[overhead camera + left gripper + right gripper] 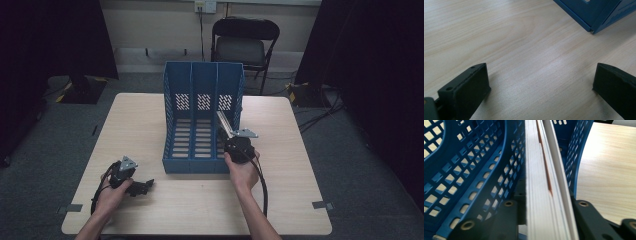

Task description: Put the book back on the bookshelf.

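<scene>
Thing in hand: a book point(544, 195), seen edge-on with pale page block, a thin orange line and a white cover, was held in the rightmost compartment of the blue three-slot file rack point(202, 120)
Book's place: in the high view the book point(223, 123) leaned tilted in that right slot, its lower end at the right tongs point(231, 137) near the rack's open front
Right tongs: closed on the book's edge, one jaw on each cover
Left tongs: the left tongs point(141, 187) rested low over the bench point(150, 115), jaws wide apart with nothing between them, well apart from the rack
Likely handling: stiff enough to stand as a slab, moderately heavy for its thickness, and the smooth cover looked liable to slip if pinched lightly
Where to hold: judged best across both covers near the lower edge, so the pages stay shut and the book does not fan open
Risk: a corner could catch on the perforated divider point(486, 177)
Hard to make out: title and cover face were unseen; the book's far end was blurred; whether its bottom edge touched the rack floor could not be told
</scene>
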Demonstrator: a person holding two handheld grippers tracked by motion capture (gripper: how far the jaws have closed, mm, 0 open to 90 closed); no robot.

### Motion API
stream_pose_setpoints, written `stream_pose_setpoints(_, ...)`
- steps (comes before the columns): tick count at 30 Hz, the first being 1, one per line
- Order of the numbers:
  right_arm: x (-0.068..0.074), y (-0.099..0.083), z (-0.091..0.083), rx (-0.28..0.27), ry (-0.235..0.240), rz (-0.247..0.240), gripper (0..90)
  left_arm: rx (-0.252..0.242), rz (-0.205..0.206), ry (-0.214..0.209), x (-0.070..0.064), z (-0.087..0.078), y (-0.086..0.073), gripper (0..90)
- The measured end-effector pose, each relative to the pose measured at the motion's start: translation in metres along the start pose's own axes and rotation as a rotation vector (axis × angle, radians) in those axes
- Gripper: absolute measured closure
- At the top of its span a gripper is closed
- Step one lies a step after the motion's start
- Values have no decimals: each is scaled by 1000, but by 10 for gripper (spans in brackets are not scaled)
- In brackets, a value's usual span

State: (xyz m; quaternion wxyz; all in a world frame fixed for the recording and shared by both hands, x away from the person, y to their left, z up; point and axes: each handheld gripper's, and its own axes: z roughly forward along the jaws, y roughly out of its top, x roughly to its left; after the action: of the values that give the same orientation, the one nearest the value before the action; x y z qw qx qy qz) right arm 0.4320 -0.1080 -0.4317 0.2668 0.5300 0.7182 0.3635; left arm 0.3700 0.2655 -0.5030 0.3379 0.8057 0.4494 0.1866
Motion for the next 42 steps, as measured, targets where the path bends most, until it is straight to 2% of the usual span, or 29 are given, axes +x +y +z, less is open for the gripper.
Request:
stream_pose_setpoints(3,-1,-1,-3,-26,12,29,598,0,0,0,0,0,0,0)
stream_pose_setpoints(7,-3,-9,-9,-116,34,50,564,-1,-4,-2,0,0,0,0)
stream_pose_setpoints(11,-5,-20,-12,-214,18,70,570,0,0,0,0,0,0,0)
stream_pose_setpoints(14,-7,-22,-14,-279,16,87,575,-1,-4,-2,0,0,0,0)
stream_pose_setpoints(17,-6,-21,-15,-306,13,78,606,-1,-6,-3,0,0,0,0)
stream_pose_setpoints(21,-3,-20,-11,-304,6,60,627,0,-1,0,0,0,0,0)
stream_pose_setpoints(26,0,-21,-5,-267,1,55,662,-1,-6,-3,0,0,0,0)
stream_pose_setpoints(29,1,-17,-4,-258,-6,39,663,-1,-5,-3,0,0,0,0)
stream_pose_setpoints(32,1,-16,-2,-250,-1,43,656,-1,-5,-3,0,0,0,0)
stream_pose_setpoints(36,2,-14,-1,-235,-8,37,692,5,6,-5,1,0,0,0)
stream_pose_setpoints(39,2,-14,-1,-230,-15,33,750,-1,-3,-4,0,0,0,0)
stream_pose_setpoints(42,2,-12,-1,-220,-35,30,761,-2,-3,-4,0,0,0,0)
